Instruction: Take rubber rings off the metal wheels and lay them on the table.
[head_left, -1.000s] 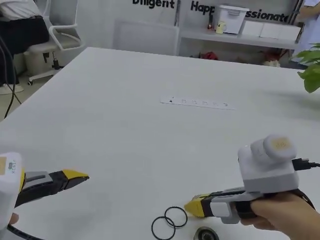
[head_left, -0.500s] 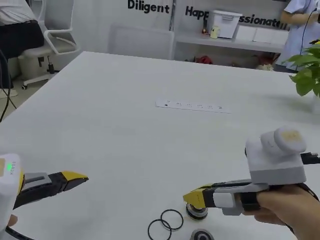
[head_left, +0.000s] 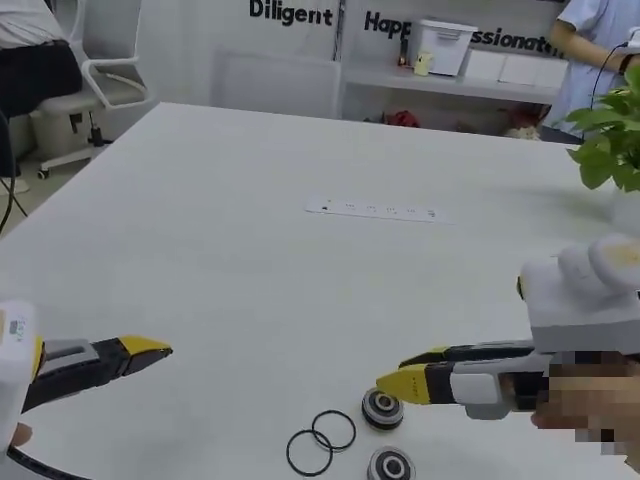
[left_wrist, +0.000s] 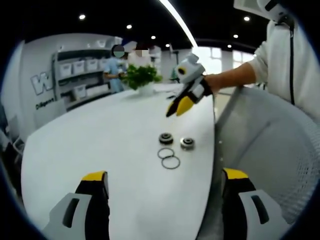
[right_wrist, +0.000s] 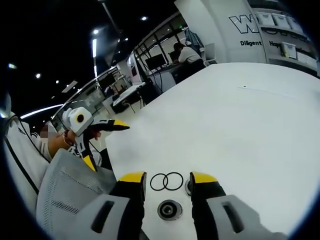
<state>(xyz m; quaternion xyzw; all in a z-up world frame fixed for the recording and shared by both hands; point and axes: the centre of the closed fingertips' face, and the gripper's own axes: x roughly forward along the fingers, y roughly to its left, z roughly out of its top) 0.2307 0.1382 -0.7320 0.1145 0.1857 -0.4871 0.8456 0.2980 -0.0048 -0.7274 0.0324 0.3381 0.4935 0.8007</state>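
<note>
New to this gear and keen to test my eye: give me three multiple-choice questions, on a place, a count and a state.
1. Where do the rubber rings lie? A) on the table beside the metal wheels B) on a chair C) in a gripper
2. How many metal wheels are there? A) one B) two C) five
3. The right gripper is: A) shut on a ring B) shut on a wheel C) open
Answers: 1 A, both lie flat on it; 2 B, two sit by the rings; 3 C, its jaws stand apart, gripping nothing.

White table (head_left: 250, 200) — two overlapping black rubber rings (head_left: 320, 441); two metal wheels (head_left: 382, 408) just beside; white strip (head_left: 372, 210) mid-table
</note>
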